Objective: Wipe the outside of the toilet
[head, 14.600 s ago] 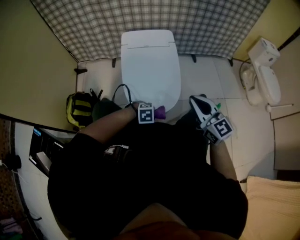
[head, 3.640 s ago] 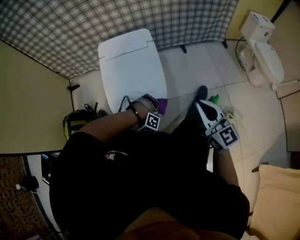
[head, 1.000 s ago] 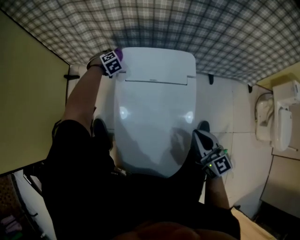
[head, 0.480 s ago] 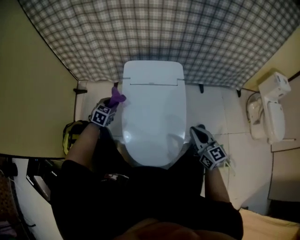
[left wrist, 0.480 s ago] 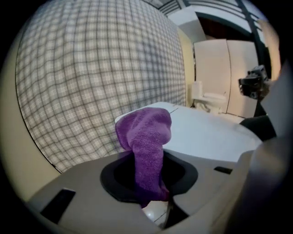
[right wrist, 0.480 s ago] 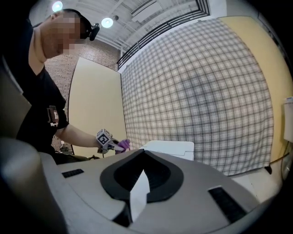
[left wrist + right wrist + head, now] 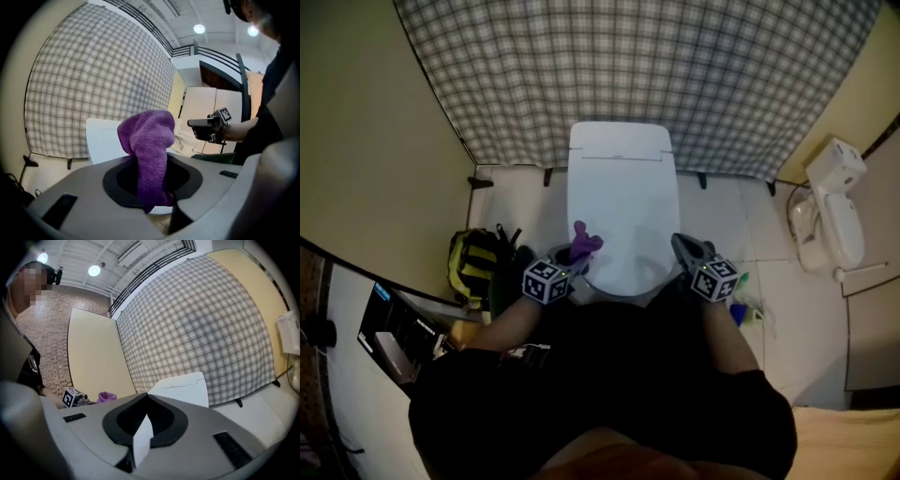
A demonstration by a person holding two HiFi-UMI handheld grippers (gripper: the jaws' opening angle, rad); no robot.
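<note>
Seen from above, a person stands at the front of a white toilet (image 7: 623, 202) whose lid is down, set against a plaid wall (image 7: 628, 66). The left gripper (image 7: 574, 259) is clamped on a purple cloth (image 7: 147, 150), which sticks up from its jaws just beside the lid's front left edge. It looks clear of the surface rather than pressed to it. The right gripper (image 7: 680, 244) hovers by the front right edge, its jaws pressed together with nothing between them.

This looks like a pause between wiping strokes. The next move likely calls for tipping the cloth down onto the lid or lower outer sides. Both forearms reach forward, level, flanking the bowl. A yellow and black backpack (image 7: 473, 267) sits on the floor to the left.
</note>
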